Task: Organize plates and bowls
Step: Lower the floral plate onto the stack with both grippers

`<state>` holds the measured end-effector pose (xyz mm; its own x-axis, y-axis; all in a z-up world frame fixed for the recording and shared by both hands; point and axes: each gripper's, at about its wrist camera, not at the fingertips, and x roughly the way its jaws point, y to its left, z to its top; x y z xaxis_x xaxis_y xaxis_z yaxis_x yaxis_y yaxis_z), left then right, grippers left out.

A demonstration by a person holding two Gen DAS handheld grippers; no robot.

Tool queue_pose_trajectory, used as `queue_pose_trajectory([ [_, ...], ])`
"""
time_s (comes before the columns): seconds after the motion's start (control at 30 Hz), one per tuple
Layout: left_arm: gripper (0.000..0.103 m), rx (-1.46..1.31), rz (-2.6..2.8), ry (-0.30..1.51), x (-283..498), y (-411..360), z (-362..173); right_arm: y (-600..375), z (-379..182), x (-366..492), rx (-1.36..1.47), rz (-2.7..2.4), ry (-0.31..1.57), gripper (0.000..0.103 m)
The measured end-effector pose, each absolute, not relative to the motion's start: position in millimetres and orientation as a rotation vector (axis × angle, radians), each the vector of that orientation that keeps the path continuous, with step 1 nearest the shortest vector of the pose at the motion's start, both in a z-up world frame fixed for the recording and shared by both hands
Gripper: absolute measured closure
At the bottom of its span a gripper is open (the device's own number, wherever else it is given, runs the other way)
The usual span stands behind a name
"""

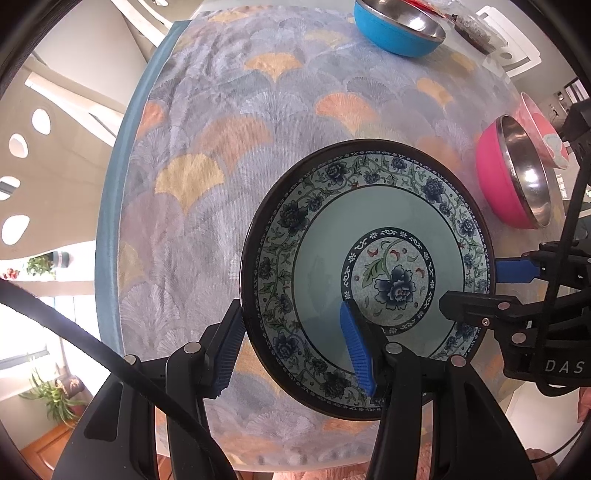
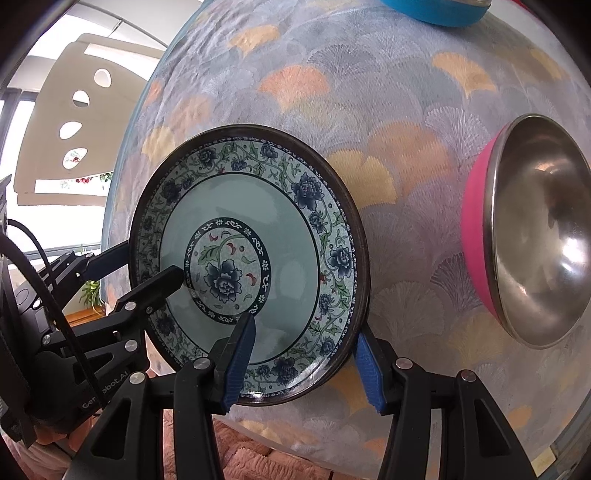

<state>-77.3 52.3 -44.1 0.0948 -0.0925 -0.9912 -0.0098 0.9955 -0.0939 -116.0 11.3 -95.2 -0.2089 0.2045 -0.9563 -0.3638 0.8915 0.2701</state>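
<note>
Lettering shows on both tools: "DAS" in pale capitals on the black body of the right gripper point(image 1: 517, 284) as seen from the left wrist, and part of a word ending "bot.AI" on the left gripper point(image 2: 147, 269) as seen from the right wrist. Each tool is black moulded plastic with silver rivets and ribbed blue rubber pads. The left gripper point(image 1: 295, 354) straddles the near-left rim of the plate point(image 1: 369, 273), one pad outside the rim and one lying over the inner face, the jaws half open and not visibly clamped. The right gripper point(image 2: 306, 365) straddles the opposite rim in the same manner, one pad over the glazed well, the other outside the edge; whether the pads press on the plate is hard to tell. The plate point(image 2: 251, 258) is round glazed ceramic with a dark brown rim, a band of blue peonies and green vines, a plain pale celadon well and a flower medallion at the centre. It rests on the tablecloth point(image 1: 207, 206), a woven fabric with fan-shaped ginkgo leaves in grey, peach and yellow. To its right sits a pink bowl point(image 2: 532, 232) with a polished steel lining, apart from the plate. At the far edge of the table stands a blue bowl point(image 1: 399, 27), likewise steel-lined.
</note>
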Motion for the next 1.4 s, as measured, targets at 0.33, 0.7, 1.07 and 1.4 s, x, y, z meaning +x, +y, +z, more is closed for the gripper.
queue_pose_trajectory([
  [0.33,0.055,-0.090,-0.068,1.481,-75,53,-50,11,-94,-114,-0.118,0.530,1.715,0.051],
  [0.7,0.055,-0.098,-0.080,1.486,-77,53,-53,9,-90,-115,-0.130,0.533,1.725,0.051],
  [1.07,0.053,-0.093,-0.093,1.480,-75,56,-52,0,-86,-116,-0.099,0.520,1.730,0.051],
  [1.4,0.052,-0.093,-0.051,1.502,-77,77,-54,-7,-72,-116,-0.080,0.521,1.699,0.051],
])
